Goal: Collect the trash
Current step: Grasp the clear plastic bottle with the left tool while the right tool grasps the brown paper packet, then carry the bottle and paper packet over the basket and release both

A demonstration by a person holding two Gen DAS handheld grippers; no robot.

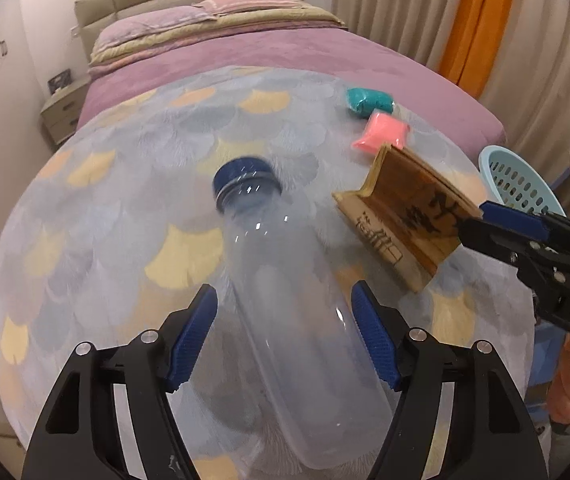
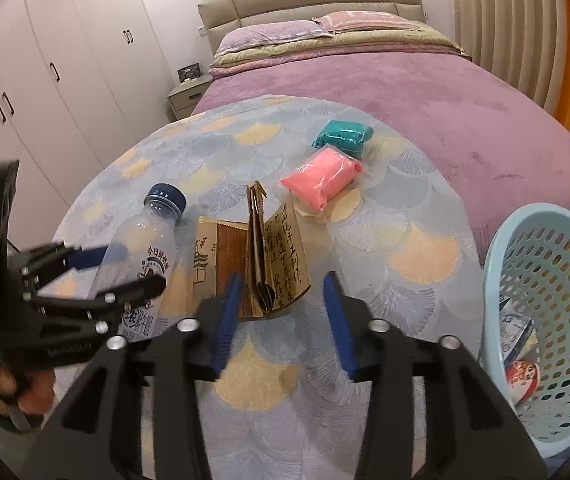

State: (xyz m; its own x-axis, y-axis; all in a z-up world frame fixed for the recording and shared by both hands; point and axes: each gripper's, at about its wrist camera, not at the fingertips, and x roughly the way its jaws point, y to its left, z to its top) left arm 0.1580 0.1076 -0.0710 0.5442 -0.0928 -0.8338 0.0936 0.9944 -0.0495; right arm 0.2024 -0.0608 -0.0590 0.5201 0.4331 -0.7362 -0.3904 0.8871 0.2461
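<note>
A clear plastic bottle (image 1: 285, 304) with a dark blue cap (image 1: 245, 178) lies on its side on the patterned blanket (image 1: 125, 216) that covers the foot of the bed (image 1: 325, 56), its cap pointing toward the pillows. The left tool (image 1: 285, 332) straddles the bottle's body — its blue pads (image 1: 195, 336) stand on either side with a gap showing, so the jaws are open and not pressing on it.

Just to the right of the bottle lies a folded brown paper bag (image 2: 261, 252) with handwriting and a printed drawing, one fold standing up like a ridge. The right tool (image 2: 283, 320) hovers over its near end, jaws apart, the upright fold between the blue pads (image 2: 227, 320) but untouched as far as the view shows.

Beyond the bag sit two small sealed packets, a pink one (image 2: 323, 180) and a teal one (image 2: 343, 134), touching each other. At the right edge of the bed stands a light blue perforated basket (image 2: 517, 248) — some printed wrappers (image 2: 521, 352) lie inside.

A hand (image 2: 1, 388) grips the left tool's handle. White wardrobe doors (image 2: 45, 60) and a bedside cabinet (image 2: 187, 96) stand behind.
</note>
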